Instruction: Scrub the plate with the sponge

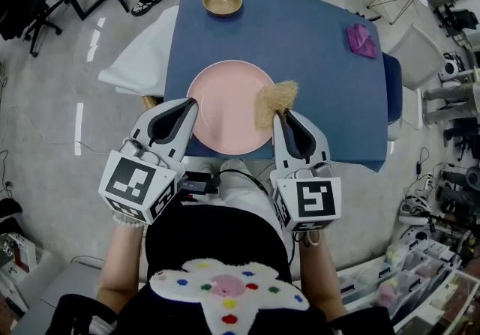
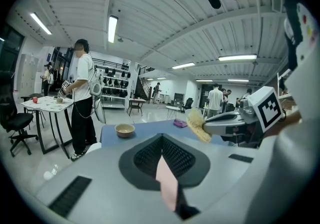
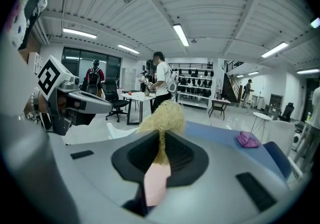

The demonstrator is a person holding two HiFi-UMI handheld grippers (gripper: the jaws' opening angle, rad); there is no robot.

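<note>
On the left, the left tool [image 1: 189, 110] was clamped shut on the near-left rim of the pink plate [image 1: 225, 94]. The plate's edge showed as a pink sliver between its jaws in the left gripper view. The plate lay flat on the blue counter [image 1: 322, 101], close to the near edge. To the right, the right tool [image 1: 277, 118] was closed tight on a tan, fibrous sponge [image 1: 276, 100], which sat over the plate's right rim.

To scrub well, the left tool would probably need a firm pinch on the rim so that the plate could not slide or spin. The right tool could then press the sponge down and sweep it from the right edge toward the centre in overlapping strokes. Pressing too hard near the rim might tip the plate or drag it toward the counter's near edge.

As for containers, a small tan bowl [image 1: 222, 1] at the far side of the counter appeared empty. The plate looked bare, with no food or water visible on it. A purple cloth-like lump [image 1: 361, 41] lay far right, well apart.
</note>
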